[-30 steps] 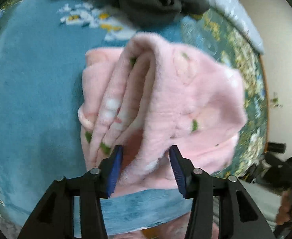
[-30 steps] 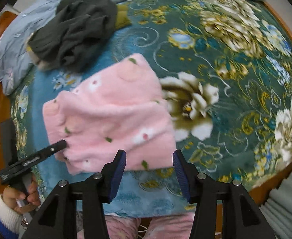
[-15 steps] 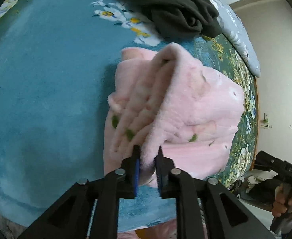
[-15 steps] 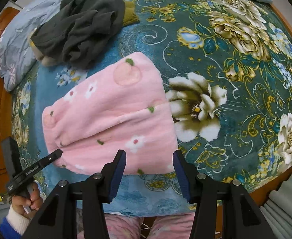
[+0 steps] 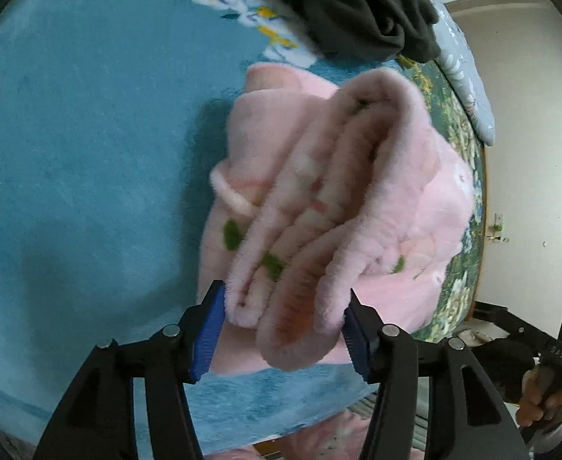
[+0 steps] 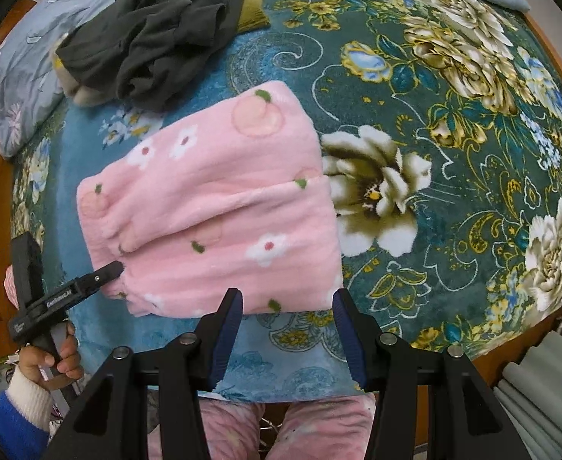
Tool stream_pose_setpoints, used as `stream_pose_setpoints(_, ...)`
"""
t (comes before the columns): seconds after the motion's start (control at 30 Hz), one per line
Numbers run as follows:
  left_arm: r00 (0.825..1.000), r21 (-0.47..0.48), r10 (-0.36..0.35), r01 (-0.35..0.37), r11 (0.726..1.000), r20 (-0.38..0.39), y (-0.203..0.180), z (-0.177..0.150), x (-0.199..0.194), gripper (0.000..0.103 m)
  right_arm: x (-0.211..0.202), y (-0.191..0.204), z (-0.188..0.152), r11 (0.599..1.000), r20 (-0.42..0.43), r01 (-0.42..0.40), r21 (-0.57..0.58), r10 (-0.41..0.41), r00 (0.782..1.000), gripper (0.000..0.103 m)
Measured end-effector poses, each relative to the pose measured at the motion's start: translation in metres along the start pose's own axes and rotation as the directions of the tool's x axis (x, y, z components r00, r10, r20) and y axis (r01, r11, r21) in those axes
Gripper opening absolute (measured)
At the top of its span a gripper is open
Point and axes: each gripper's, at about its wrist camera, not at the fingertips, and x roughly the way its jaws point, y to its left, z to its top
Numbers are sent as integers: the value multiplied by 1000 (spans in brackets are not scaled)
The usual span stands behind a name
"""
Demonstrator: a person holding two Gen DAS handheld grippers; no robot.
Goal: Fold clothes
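A folded pink fleece garment (image 6: 219, 207) with flowers and peaches lies on the bed. In the left wrist view its layered left edge (image 5: 319, 207) bulges up between the blue pads. My left gripper (image 5: 282, 326) is open around that edge, jaws spread wide with the cloth loose between them. It shows in the right wrist view (image 6: 104, 274) at the garment's left side. My right gripper (image 6: 286, 329) is open and empty, just in front of the garment's near edge.
A heap of dark grey clothes (image 6: 154, 34) lies behind the pink garment, also in the left wrist view (image 5: 357, 4). The floral bedspread (image 6: 453, 134) stretches right. A pale blue pillow (image 6: 16, 80) lies far left. The bed's front edge is near my grippers.
My left gripper was shut on the garment's left edge half a second ago and has opened wide, letting the cloth go. The garment has settled flatter. The right gripper stayed open and nearly still.
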Motion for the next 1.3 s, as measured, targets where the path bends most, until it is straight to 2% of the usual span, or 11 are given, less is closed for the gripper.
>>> stream_pose_setpoints(0.1, 1000, 12, -16, 17, 1000, -17, -6, -5, 3, 56, 1, 7, 0, 1000, -4, -1, -14, 1, 1000, 53)
stream_pose_setpoints(0.17, 1000, 9, 5, -5, 1000, -24, -5, -8, 8, 33, 2, 10, 0, 1000, -6, -2, -16, 2, 1000, 53)
stream_pose_setpoints(0.37, 997, 53, -38, 35, 998, 63, -18, -20, -18, 24, 3, 14, 0, 1000, -3, -21, -14, 21, 1000, 53)
stream_pose_setpoints(0.53, 982, -27, -86, 91, 995, 167, 6, -36, -59, 24, 2, 8, 2, 998, 18, -61, 13, 60, 998, 53)
stream_pose_setpoints(0.73, 998, -143, 48, -42, 989, 40, 26, -22, -24, 28, 16, 7, 10, 995, 6, -98, 37, 98, 995, 53)
stream_pose_setpoints(0.83, 995, -119, 70, -62, 991, 65, 13, -16, -36, 34, 15, 11, 20, 992, 33, -121, 27, 120, 992, 53)
stream_pose_setpoints(0.9, 992, -100, 92, -83, 992, 91, 5, -14, -52, 44, 14, 10, 28, 992, 51, -127, 20, 126, 991, 53)
stream_pose_setpoints(1.03, 967, -72, 202, -192, 979, 154, -12, -12, -82, 50, 15, 3, 48, 990, 78, -138, 18, 136, 988, 53)
stream_pose_setpoints(1.13, 973, -30, 138, -135, 990, 187, -30, 1, -88, 50, 23, 7, 64, 990, 69, -144, 7, 143, 987, 53)
stream_pose_setpoints(1.2, 978, 73, 95, -110, 991, 187, -61, 15, -78, 50, 29, 13, 76, 987, 63, -161, -15, 161, 985, 53)
stream_pose_setpoints(1.3, 981, 190, 99, -131, 973, 167, -90, 36, -54, 50, 37, 30, 93, 979, 66, -183, -89, 189, 980, 53)
